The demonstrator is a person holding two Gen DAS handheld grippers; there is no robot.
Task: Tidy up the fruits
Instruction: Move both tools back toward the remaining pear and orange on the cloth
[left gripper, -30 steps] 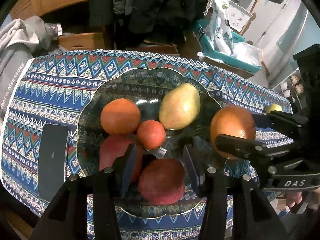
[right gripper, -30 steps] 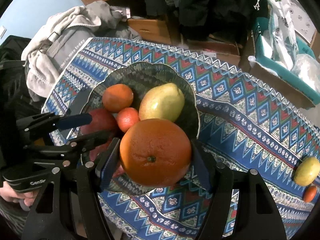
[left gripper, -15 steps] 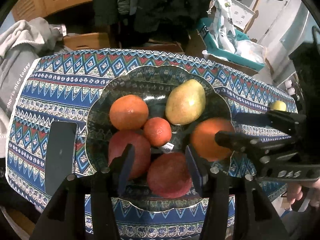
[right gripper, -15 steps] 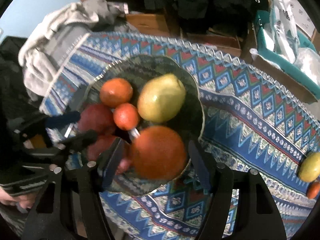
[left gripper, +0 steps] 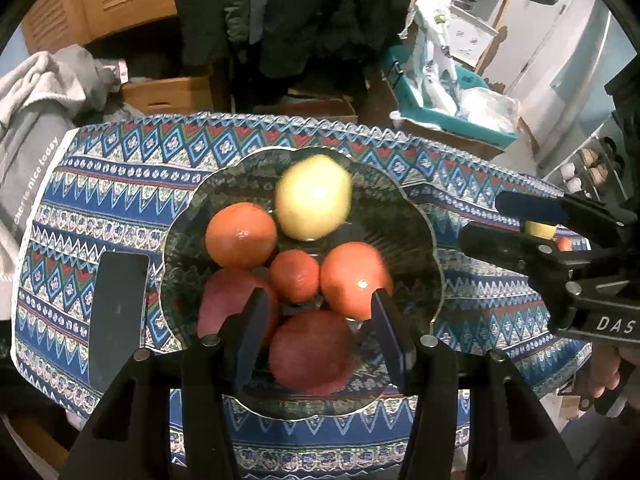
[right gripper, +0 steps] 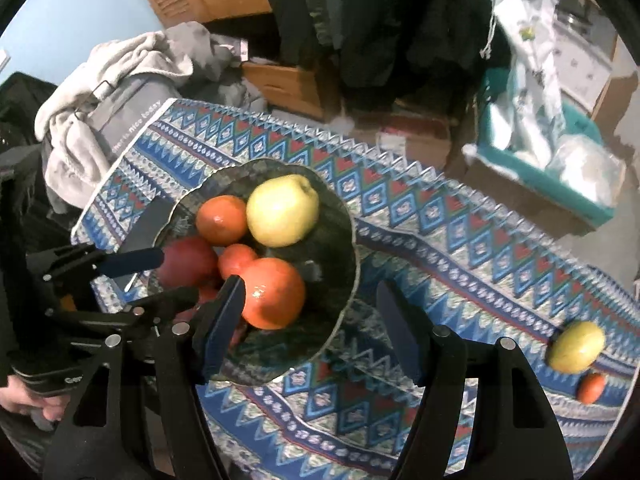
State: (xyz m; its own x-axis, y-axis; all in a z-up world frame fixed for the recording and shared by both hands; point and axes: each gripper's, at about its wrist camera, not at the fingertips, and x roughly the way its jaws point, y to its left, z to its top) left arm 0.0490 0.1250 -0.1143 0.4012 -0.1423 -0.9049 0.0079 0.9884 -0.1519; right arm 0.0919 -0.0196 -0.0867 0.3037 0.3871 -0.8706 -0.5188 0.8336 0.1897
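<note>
1. My right fingers (right gripper: 310,330) are spread apart, holding nothing, above the bowl's (right gripper: 348,240) 5 o'clock rim.
2. The big orange (right gripper: 274,292) lies in the bowl at 6 o'clock, against the small orange (right gripper: 236,260).
3. My left fingers (left gripper: 316,330) gape empty over a red apple (left gripper: 310,354).
4. A yellow fruit (right gripper: 576,346) sits on the tabletop (right gripper: 460,248), well apart at 4 o'clock.

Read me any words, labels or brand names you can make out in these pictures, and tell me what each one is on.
"DAS": white letters on the body of the right tool, cut off by the left wrist view's edge.
"is nice today": white print along the grey garment at the table's left end; the first letters are blurred.
Left tool body: white lettering, too cropped to read.
White bag print: too blurred to read.
</note>
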